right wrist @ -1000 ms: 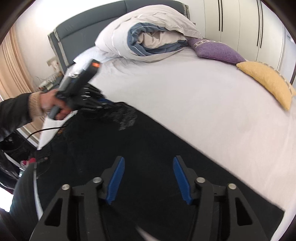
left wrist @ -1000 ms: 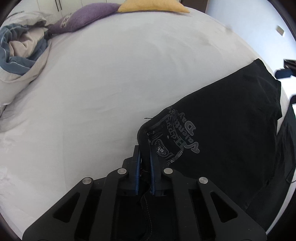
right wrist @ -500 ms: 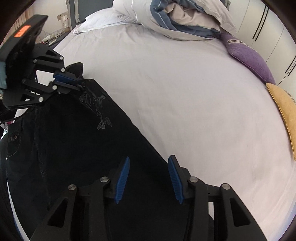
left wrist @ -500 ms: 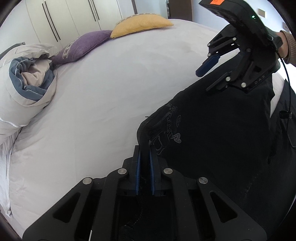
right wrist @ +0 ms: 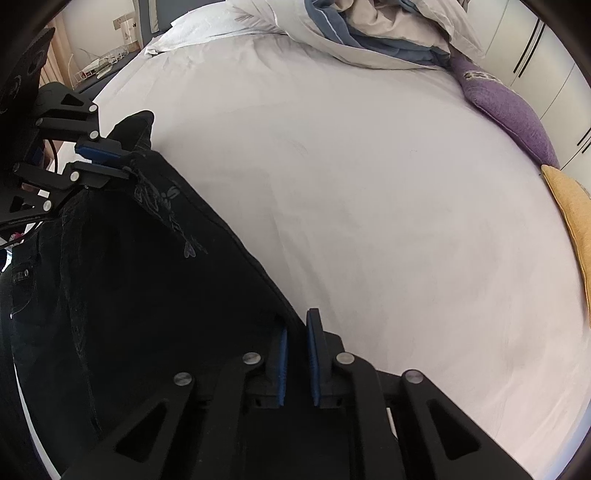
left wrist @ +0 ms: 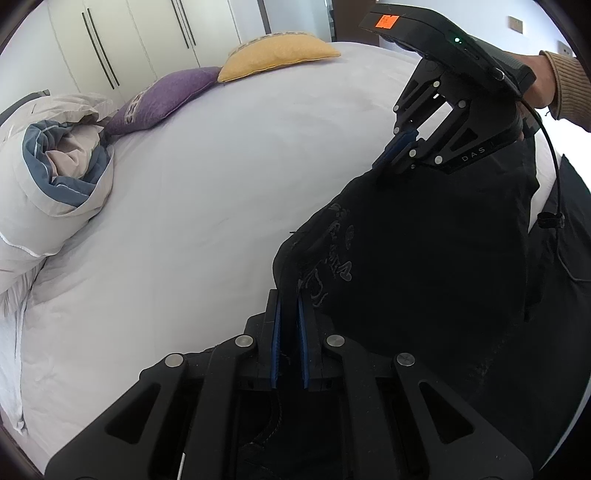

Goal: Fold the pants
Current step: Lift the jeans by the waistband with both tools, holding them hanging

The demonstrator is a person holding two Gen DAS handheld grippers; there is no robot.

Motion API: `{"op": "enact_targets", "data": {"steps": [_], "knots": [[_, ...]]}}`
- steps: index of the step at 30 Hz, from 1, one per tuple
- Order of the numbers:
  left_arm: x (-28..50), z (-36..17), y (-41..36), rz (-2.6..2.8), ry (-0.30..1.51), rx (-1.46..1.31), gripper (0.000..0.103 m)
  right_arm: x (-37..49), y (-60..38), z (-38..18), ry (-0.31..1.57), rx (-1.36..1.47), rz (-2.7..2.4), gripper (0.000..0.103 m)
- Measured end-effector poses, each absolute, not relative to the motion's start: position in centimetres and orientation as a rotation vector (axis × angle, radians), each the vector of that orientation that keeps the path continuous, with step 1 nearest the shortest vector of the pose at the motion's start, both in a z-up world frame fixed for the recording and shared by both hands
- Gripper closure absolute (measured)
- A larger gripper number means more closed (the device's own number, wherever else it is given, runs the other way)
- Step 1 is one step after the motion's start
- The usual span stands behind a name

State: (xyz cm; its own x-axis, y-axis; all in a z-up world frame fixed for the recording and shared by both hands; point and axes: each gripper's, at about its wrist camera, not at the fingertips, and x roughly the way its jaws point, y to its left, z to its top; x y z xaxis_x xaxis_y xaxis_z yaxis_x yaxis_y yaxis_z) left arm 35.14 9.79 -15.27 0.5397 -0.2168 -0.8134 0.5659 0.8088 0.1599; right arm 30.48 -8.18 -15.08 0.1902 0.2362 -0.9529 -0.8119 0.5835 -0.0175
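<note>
Black pants [left wrist: 424, 266] with a grey printed design lie along the near edge of a white bed [left wrist: 221, 177]. My left gripper [left wrist: 289, 306] is shut on one corner of the pants' upper edge. My right gripper [right wrist: 297, 332] is shut on the same edge farther along. It also shows in the left wrist view [left wrist: 397, 147], pinching the fabric at the far end. The left gripper shows in the right wrist view [right wrist: 107, 158] at the far left, clamped on the corner. The pants [right wrist: 129, 277] hang stretched between the two grippers.
A rolled white and blue duvet [left wrist: 48, 166] lies at the head of the bed. A purple cushion [left wrist: 162, 96] and a yellow cushion [left wrist: 273, 55] lie along the far side. White wardrobe doors [left wrist: 129, 44] stand behind. A white pillow [right wrist: 221, 26] lies at the headboard.
My right gripper has come down onto the pants' edge and closed on it; it was open before. My left gripper has kept its hold.
</note>
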Motion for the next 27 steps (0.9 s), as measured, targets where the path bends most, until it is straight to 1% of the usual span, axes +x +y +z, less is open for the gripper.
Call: {"op": "enact_targets", "data": {"steps": [6, 15, 22, 27], "knots": [[34.9, -15.1, 9.6, -0.477, 0.878, 0.425, 0.096, 29.8, -8.7, -14.7, 1.165, -0.526, 0.772, 0.098], [32.5, -13.8, 9.5, -0.495, 0.857, 0.406, 0.096, 28.2, -8.9, -14.3, 1.131, -0.355, 0.674, 0.099], [28.5, -12.3, 8.6, -0.530, 0.830, 0.418, 0.096, 24.3, -7.6, -14.0, 1.121, -0.279, 0.699, 0.099], [23.7, -11.9, 7.5, -0.570, 0.813, 0.473, 0.096, 20.1, -7.5, -13.8, 1.120, -0.267, 0.714, 0.099]]}}
